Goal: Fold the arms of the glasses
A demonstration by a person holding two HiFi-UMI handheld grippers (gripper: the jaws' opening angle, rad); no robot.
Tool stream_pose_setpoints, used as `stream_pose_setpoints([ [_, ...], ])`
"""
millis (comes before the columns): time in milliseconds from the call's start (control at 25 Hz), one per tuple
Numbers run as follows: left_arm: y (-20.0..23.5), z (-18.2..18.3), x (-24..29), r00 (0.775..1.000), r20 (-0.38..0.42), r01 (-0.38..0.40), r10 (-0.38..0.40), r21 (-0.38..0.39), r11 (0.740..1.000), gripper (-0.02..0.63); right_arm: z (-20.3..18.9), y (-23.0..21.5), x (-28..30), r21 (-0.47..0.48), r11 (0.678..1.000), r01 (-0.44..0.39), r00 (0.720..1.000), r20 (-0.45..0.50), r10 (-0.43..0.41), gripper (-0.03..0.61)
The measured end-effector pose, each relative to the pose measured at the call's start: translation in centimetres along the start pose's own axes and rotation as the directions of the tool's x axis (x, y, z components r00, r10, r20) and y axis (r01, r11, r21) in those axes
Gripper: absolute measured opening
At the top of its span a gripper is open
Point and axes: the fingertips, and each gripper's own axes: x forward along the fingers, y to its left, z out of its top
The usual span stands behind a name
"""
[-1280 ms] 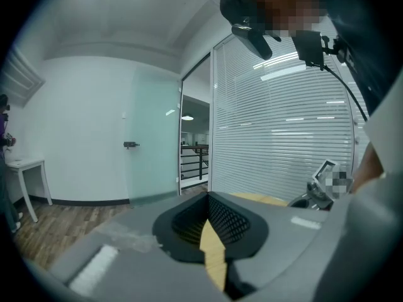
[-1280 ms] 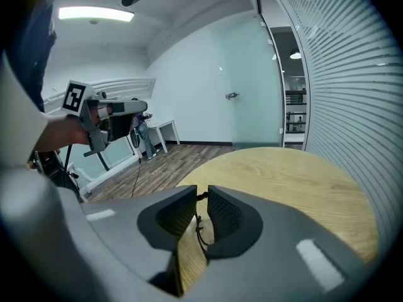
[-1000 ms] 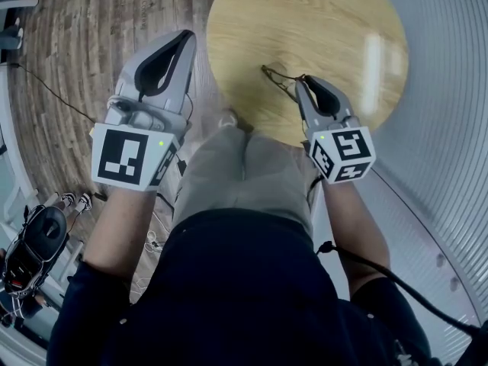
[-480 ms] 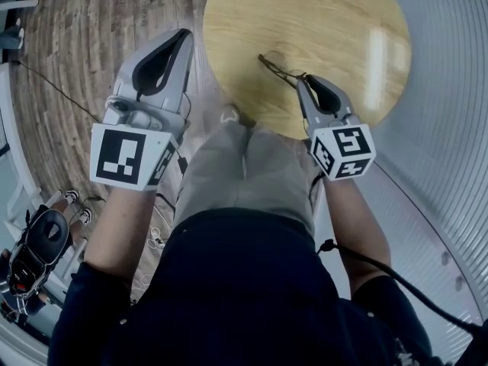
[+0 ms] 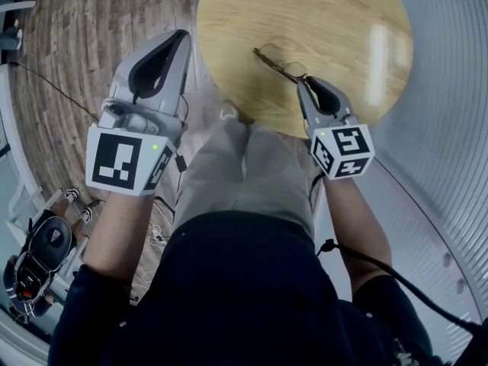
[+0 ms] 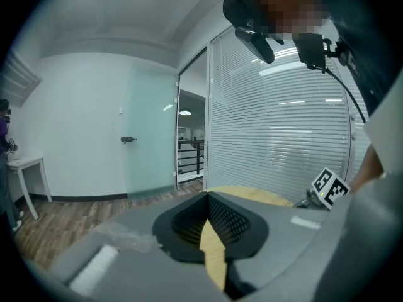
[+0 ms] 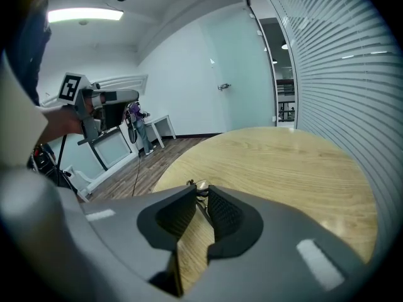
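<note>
Thin dark-rimmed glasses point(image 5: 273, 62) hang just over the near edge of the round wooden table point(image 5: 343, 21). My right gripper point(image 5: 303, 82) is shut on their near end. In the right gripper view only a small piece of the glasses point(image 7: 200, 185) pokes out past the pinched tips of that gripper point(image 7: 200, 192), so how the arms stand is hidden. My left gripper point(image 5: 183, 36) hovers over the floor to the left of the table, apart from the glasses. Its jaws meet at the tip with nothing between them, as the left gripper view point(image 6: 206, 195) shows.
Slatted blinds point(image 5: 450, 128) run close along the table's right side. Wood flooring point(image 5: 76, 44) lies to the left, with a cable and a piece of equipment point(image 5: 34, 254) at the lower left. A small white table point(image 6: 25, 162) stands by the far wall.
My right gripper has sunk toward the tabletop with the glasses, which now sit a little further up-left in the head view. My left gripper has drifted down and slightly left.
</note>
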Motion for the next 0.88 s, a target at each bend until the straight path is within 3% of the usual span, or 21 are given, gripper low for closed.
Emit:
stream_pose_setpoints([
  [440, -1.4, -2.0, -0.5, 1.0, -0.021, 0.003, -0.003, -0.023, 1.0, 0.002, -3.3, -0.5, -0.5, 0.005, 1.0, 0.012, 0.999, -0.034, -0.011, 0.066],
  [880, -1.6, -1.6, -0.2, 1.0, -0.022, -0.004, 0.003, -0.03, 1.0, 0.002, -2.7, -0.8, -0.2, 0.012, 1.0, -0.004, 1.0, -0.026, 0.004, 0.064],
])
